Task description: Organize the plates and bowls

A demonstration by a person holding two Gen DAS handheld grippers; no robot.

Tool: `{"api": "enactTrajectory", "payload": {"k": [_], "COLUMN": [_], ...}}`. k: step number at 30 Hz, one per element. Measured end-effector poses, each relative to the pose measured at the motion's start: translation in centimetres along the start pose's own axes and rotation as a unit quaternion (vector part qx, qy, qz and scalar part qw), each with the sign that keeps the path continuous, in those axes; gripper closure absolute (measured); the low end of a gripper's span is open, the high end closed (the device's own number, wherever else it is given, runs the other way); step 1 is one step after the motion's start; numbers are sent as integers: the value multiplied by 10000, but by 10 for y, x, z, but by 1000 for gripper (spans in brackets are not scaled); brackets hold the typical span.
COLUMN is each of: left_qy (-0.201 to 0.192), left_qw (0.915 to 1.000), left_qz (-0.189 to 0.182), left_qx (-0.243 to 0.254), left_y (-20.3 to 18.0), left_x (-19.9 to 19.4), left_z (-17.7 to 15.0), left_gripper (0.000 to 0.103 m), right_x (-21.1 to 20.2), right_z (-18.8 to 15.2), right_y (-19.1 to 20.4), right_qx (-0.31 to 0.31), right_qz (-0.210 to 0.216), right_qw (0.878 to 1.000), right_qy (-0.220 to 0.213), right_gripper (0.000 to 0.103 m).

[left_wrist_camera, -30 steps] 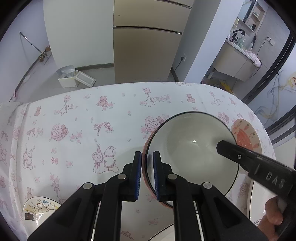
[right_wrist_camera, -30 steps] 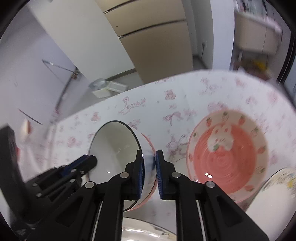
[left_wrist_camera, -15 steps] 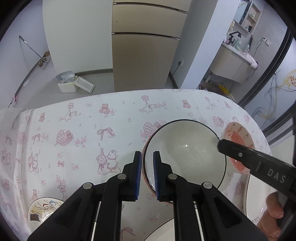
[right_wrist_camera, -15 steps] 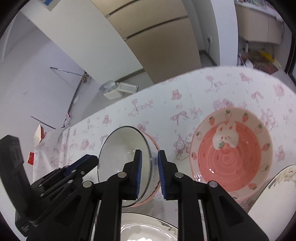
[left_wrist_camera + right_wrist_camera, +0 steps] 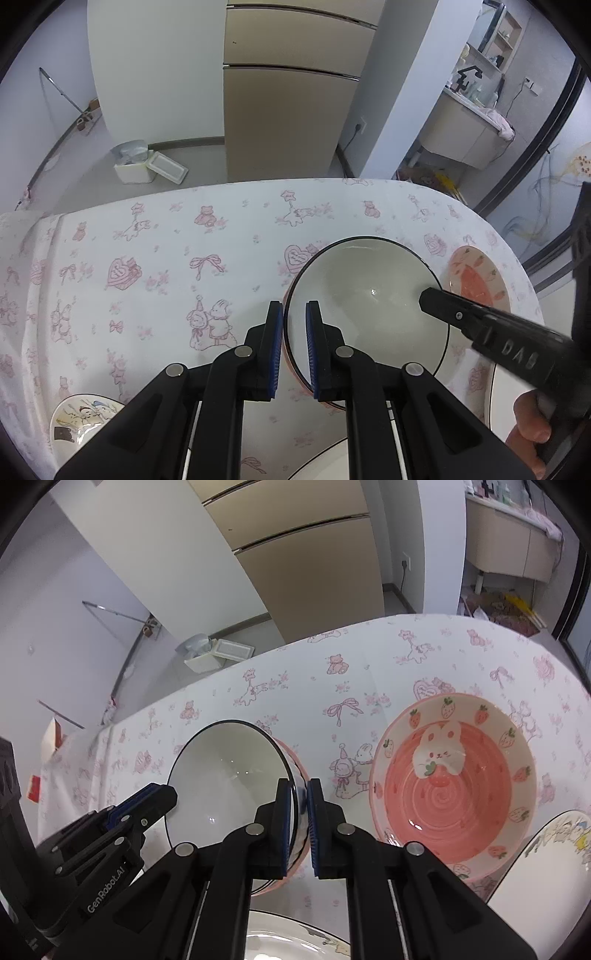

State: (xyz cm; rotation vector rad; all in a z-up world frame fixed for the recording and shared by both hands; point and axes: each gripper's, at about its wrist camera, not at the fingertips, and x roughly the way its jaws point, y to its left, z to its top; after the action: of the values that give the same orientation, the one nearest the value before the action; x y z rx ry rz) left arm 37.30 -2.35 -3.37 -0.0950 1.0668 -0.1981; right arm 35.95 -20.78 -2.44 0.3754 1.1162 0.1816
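A white bowl (image 5: 369,295) with a black rim and a pink outside hangs between both grippers over the table. My left gripper (image 5: 294,310) is shut on its left rim, one pad inside and one outside. My right gripper (image 5: 300,788) is closing its jaws onto the opposite rim of the bowl (image 5: 225,775), and the pads pinch the wall. In each wrist view the other gripper shows at the far rim: the right gripper (image 5: 436,299) and the left gripper (image 5: 162,794). A pink strawberry bowl (image 5: 454,786) with a rabbit picture sits on the cloth to the right.
The table wears a white cloth with pink prints (image 5: 166,258). A cartoon plate (image 5: 81,421) lies at the near left, another cartoon plate (image 5: 554,849) at the near right, and a white plate (image 5: 295,938) just below the grippers. A hand (image 5: 528,424) holds the right gripper.
The right gripper's jaws widened slightly half a second ago and have now narrowed onto the bowl's rim. The left grip is unchanged and the bowl stays between both grippers.
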Motion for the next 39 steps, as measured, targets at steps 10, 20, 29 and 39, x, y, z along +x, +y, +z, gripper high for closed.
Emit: {"api": "enactTrajectory", "payload": {"k": [10,20,29,39], "left_qy": [67,7,-183,-246], "left_qw": [10000,10000,9998,9995], "left_qz": [-51,59,-46,-108], "left_qx": [-36,8,21,174], "left_y": [1,-3,-2,-18], "left_x": [3,1,-17,-21], "left_z": [0,-1,0,-3], "left_gripper": [91,91,93,94], "right_x": [1,1,0,1], "right_z": [1,-6,-5,-8], "right_y": [1,23,19,28], "right_qx": [-124,-830,-726,-867], "right_qz": [57,-698,-587,-795], "right_qw": [9999,9939,9956,9930], "right_qy": [34,-191,-119,-133], "right_gripper": [93,97,97,97]}}
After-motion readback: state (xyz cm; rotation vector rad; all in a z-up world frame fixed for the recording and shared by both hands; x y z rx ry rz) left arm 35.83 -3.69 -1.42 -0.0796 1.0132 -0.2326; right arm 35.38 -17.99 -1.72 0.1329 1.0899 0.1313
